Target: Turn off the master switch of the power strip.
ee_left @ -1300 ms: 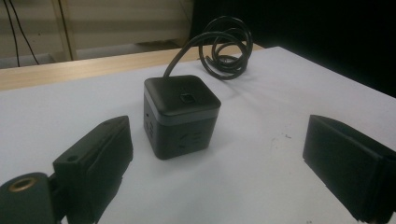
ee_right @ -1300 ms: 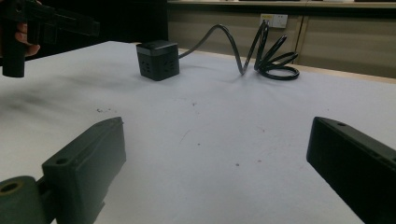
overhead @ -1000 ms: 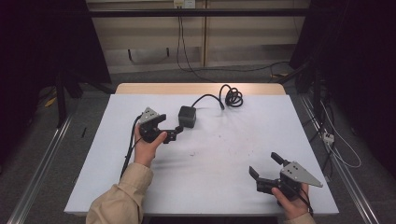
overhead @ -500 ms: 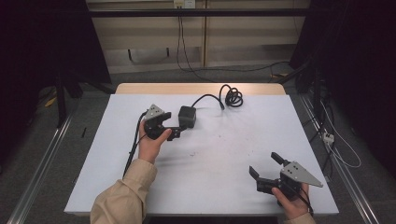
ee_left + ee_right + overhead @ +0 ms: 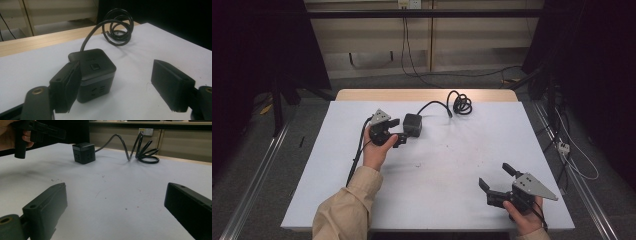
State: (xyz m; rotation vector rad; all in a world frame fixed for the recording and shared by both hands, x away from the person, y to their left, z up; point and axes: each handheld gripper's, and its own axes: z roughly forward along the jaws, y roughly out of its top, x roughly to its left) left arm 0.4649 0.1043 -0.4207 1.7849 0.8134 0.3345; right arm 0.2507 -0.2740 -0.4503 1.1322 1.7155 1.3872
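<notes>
A white table [image 5: 337, 190] carries a black socket cube [image 5: 412, 124] and its coiled cable [image 5: 460, 104].

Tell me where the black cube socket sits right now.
In the high view the cube socket sits on the white table, toward its far edge left of centre, just beside the left gripper, its coiled cable trailing right.

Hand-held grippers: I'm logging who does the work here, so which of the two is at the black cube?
The left hand-held gripper: its open jaws flank the cube. The right hand-held gripper sits far off near the table's front edge.
</notes>
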